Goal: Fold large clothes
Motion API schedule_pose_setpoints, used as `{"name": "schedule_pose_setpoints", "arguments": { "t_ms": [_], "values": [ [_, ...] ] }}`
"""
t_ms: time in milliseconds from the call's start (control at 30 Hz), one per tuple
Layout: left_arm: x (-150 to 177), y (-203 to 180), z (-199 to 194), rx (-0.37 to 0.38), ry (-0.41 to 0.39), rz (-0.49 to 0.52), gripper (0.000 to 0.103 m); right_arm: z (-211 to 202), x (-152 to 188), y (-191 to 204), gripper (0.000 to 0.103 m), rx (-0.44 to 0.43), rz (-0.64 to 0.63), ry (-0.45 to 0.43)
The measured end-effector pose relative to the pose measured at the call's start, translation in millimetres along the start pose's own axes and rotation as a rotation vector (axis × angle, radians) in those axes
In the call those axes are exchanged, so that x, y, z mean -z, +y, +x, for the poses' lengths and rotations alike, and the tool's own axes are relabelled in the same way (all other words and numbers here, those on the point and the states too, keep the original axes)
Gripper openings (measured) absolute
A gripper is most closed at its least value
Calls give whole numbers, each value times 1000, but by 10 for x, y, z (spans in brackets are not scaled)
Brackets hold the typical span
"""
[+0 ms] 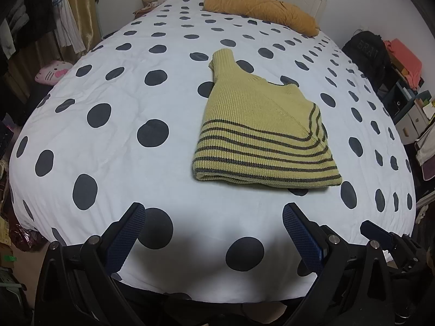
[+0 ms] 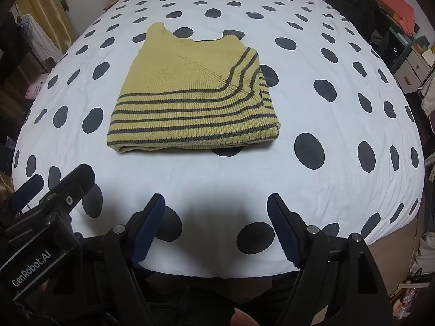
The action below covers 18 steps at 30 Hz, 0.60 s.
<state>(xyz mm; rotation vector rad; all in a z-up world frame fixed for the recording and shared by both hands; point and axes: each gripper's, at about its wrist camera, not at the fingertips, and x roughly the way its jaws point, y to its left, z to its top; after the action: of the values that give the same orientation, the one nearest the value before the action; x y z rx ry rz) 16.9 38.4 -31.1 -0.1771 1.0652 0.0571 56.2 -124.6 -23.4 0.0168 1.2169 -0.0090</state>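
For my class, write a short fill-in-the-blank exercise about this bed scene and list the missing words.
1. The folded sweater is yellow with dark ____.
2. The white bedsheet is printed with dark ____.
3. Both grippers, left and right, have jaws that are ____ and hold nothing.
4. The pillow at the head of the bed is ____ in colour.

Missing words: stripes; dots; open; orange

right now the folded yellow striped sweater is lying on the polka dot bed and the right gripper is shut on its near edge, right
Not quite. The folded yellow striped sweater does lie on the polka dot bed, but the right gripper is open and holds nothing; it sits short of the sweater's near edge, apart from it. The right wrist view shows this.
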Motion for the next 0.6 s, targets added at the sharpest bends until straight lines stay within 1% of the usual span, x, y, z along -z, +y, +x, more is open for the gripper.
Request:
{"name": "schedule_pose_setpoints", "arguments": {
  "t_ms": [600],
  "values": [
    [1, -15, -5, -8, -4, 9, 101, 10, 0, 5, 78, 6, -2, 3]
  ]
}}
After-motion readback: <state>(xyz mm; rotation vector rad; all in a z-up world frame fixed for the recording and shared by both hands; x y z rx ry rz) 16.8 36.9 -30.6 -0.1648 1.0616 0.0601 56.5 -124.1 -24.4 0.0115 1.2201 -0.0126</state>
